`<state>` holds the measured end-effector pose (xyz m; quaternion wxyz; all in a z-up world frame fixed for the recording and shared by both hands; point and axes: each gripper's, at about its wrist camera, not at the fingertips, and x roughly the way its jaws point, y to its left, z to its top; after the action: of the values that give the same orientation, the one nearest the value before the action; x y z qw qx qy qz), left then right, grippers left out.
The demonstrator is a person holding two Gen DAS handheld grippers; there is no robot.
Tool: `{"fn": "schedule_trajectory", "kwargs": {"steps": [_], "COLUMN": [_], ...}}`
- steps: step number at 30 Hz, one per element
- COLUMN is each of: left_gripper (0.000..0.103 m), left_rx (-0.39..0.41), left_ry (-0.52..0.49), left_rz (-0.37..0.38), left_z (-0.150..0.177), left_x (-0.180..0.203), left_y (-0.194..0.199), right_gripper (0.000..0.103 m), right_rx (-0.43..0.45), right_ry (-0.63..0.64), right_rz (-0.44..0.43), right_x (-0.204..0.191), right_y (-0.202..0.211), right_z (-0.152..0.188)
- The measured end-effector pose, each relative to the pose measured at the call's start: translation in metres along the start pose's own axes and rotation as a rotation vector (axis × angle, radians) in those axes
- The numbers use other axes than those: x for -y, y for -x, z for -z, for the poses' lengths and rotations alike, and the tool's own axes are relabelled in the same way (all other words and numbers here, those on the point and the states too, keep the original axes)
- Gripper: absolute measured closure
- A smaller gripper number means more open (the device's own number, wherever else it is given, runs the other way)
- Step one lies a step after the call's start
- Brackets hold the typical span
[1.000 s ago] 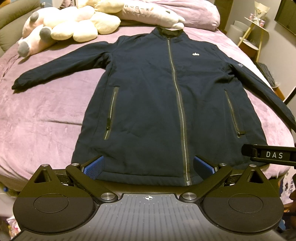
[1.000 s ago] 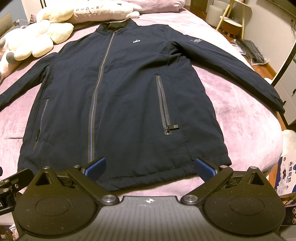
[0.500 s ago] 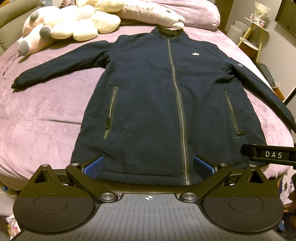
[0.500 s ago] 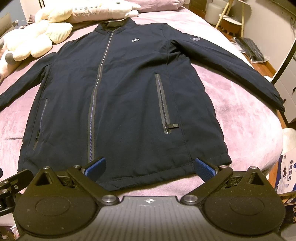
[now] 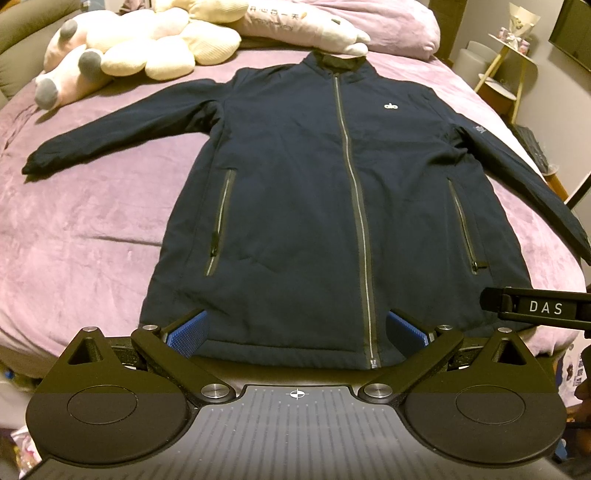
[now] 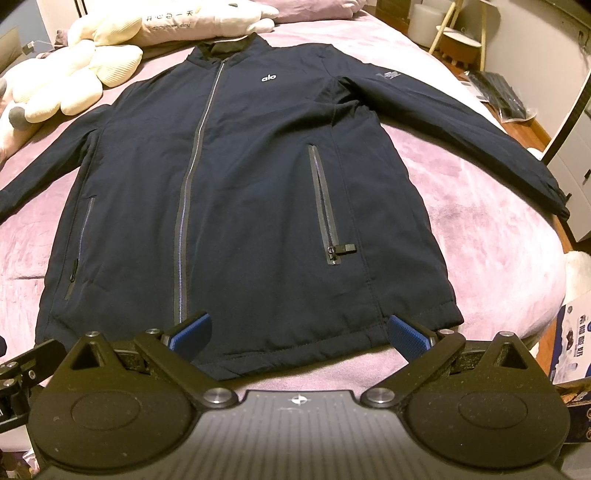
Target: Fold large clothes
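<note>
Looking down the left wrist camera, the left gripper (image 5: 294,332) hangs at the foot of the bed (image 5: 74,229) with its blue pads (image 5: 186,328) spread wide and nothing between them, poised just short of the jacket's hem. And what a spread: the navy jacket (image 5: 295,206) lies flat, front up, zipped to the collar, both sleeves flung out to the sides, the left sleeve (image 5: 118,129) reaching toward the stuffed toys (image 5: 140,55) piled near the pillow (image 5: 399,26). No fold is made yet, so by my reading this is the opening step, lining up on the garment. Over to the right wrist camera: the right gripper (image 6: 299,332) is likewise wide apart and holding nothing, hovering at the hem nearer the pocket zip (image 6: 325,206), while the right sleeve (image 6: 461,125) runs out to the edge of the bed. Next up, most likely, each tool must reach out to a sleeve or a side seam, pinch through thick padded cloth and carry it across the front. Watch those toys crowding the collar end; a box (image 6: 576,339) and a small side table (image 6: 458,40) sit off the bed, out of the way.
</note>
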<state>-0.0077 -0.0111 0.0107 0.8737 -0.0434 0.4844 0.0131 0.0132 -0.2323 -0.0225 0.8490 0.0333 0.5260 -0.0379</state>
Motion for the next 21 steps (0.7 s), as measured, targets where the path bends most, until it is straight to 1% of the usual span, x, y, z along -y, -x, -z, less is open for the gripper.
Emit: {"fn": "schedule_trajectory", "kwargs": {"steps": [21], "left_gripper": [0.0], "left_rx": [-0.007], "left_ry": [0.003], "left_rz": [0.004], "left_z": [0.0033], "left_x": [0.0022], "left_y": [-0.0031], "right_gripper": [0.002], "right_rx": [-0.012], "right_ry": [-0.019], "right_rz": [-0.014], "right_x": [0.0035], "right_y": [-0.004], "right_z": [-0.0005]}}
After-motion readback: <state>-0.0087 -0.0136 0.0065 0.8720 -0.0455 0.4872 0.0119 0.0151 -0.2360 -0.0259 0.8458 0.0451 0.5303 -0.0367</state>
